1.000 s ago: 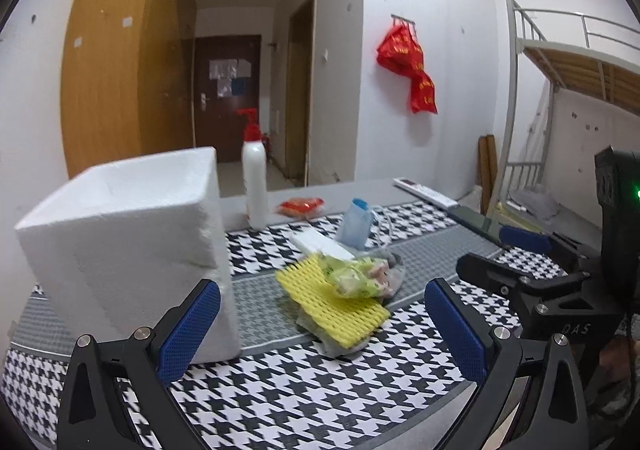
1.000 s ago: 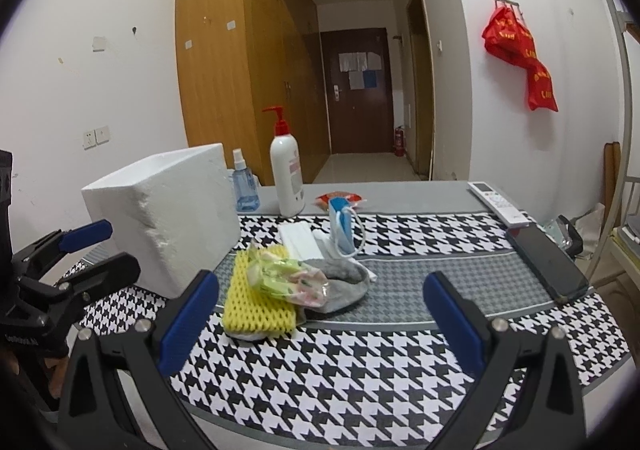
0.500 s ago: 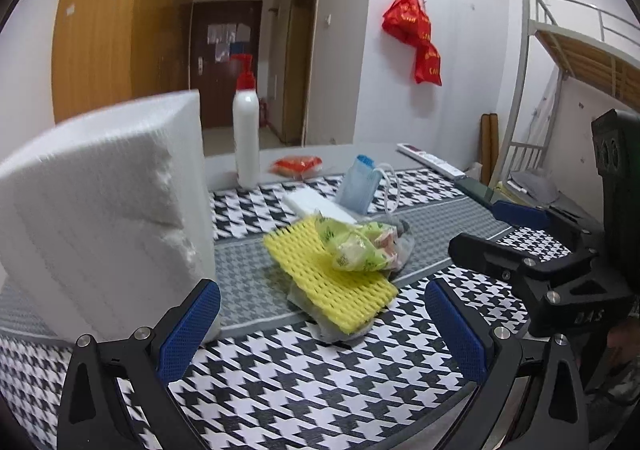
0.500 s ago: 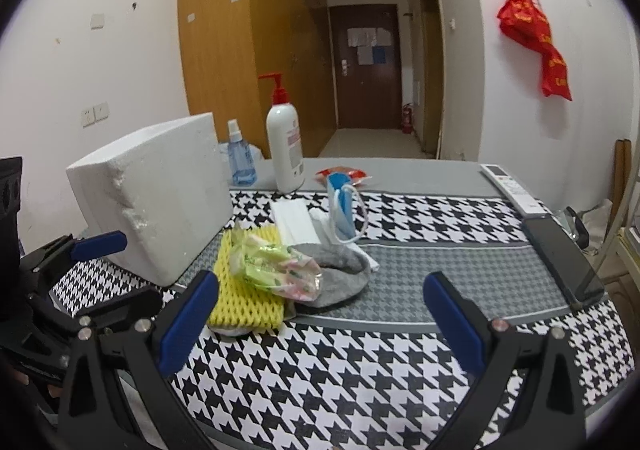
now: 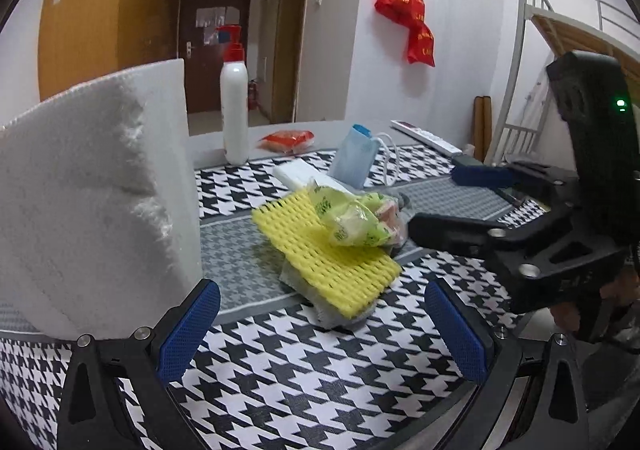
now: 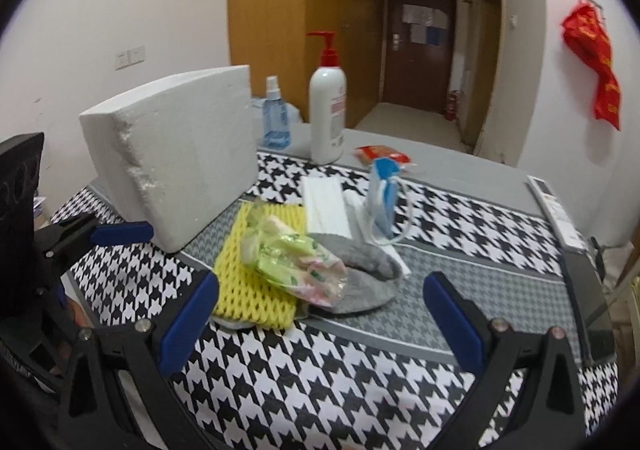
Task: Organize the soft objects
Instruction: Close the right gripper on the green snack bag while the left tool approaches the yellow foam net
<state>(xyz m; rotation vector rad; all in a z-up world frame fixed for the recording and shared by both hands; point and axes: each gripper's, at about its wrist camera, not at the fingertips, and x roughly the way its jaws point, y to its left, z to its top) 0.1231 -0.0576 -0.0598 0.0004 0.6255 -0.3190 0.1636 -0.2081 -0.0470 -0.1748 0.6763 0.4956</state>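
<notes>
Yellow foam mesh pad (image 5: 326,250) lies on the houndstooth-covered desk (image 6: 360,382) just right of the white polystyrene block (image 6: 180,153); a green plastic packet (image 6: 292,258) rests on it. Left claw (image 5: 320,330) and right claw (image 6: 320,322) both gape wide, empty. Packet print unreadable.

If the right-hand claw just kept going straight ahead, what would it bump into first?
Probably the green plastic packet lying on the yellow foam net and grey sock; the right gripper is open and aimed there, though depth is uncertain.

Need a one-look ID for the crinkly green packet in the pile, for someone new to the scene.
Find the big white foam block on the houndstooth tablecloth. Beside it lies a yellow mesh foam sheet; the green packet rests on it, overlapping the grey sock. It alone is glossy, printed plastic.
</notes>
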